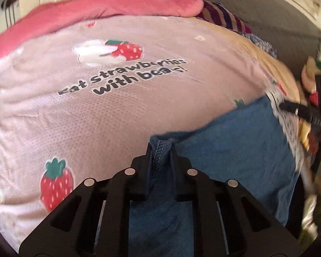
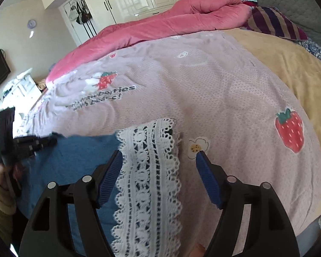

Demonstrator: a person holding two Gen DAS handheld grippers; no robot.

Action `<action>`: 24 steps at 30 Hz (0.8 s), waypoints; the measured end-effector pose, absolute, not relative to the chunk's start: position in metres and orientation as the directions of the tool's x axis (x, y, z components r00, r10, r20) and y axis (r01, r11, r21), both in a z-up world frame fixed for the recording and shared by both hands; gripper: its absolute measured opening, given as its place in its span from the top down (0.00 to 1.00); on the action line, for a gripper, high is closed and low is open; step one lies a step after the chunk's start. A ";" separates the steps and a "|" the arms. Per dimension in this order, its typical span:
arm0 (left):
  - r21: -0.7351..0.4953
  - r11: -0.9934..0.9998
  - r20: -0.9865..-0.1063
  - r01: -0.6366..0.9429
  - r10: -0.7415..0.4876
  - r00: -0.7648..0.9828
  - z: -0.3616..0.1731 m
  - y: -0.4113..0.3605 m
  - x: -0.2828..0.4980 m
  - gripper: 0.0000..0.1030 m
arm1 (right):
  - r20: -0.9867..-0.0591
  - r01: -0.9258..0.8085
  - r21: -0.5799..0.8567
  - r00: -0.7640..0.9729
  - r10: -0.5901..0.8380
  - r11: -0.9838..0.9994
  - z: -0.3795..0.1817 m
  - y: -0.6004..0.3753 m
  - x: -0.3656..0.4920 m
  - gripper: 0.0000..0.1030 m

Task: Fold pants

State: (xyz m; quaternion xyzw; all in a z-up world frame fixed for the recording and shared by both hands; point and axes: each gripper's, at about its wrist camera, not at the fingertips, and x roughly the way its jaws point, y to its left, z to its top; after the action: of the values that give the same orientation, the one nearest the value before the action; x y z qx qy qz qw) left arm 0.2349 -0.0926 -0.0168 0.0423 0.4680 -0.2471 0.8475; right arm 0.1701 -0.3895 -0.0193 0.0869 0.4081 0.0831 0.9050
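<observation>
The blue pants (image 1: 224, 150) lie spread on a bed, on a pink bedspread (image 1: 117, 111) printed with strawberries and dark lettering. A stitched edge of the pants runs up between the fingers of the left tongs (image 1: 161, 147), which are closed tight on that fold of blue cloth. A white lace trim (image 2: 147, 171) along the side of the pants lies between the fingers of the right tongs (image 2: 160, 156); these stand wide apart, their blue ribbed pads (image 2: 205, 175) off the lace, the left pad just beside its scalloped edge, and they grip nothing. Left of the right tongs, the blue cloth stretches to the left tongs at the frame's edge. Right of the right tongs a printed strawberry (image 2: 290, 128) shows on the bedspread, with a yellow blanket (image 2: 289, 64) beyond. Ahead of both tongs a rolled pink quilt (image 2: 182, 19) lies across the bed, a striped pillow (image 2: 274, 23) beside it.
</observation>
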 end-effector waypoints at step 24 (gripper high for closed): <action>-0.264 0.954 -0.662 0.140 -0.285 0.693 0.042 0.042 0.092 0.14 | -0.608 -0.463 0.168 0.647 0.461 0.870 0.005 -0.308 0.057 0.25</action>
State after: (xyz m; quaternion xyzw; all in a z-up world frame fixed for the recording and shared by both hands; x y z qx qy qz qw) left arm 0.0919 0.0424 0.0422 -0.0969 0.3741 -0.1162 0.9150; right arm 0.0571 -0.3079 0.0047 -0.0012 0.3346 0.2545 0.9073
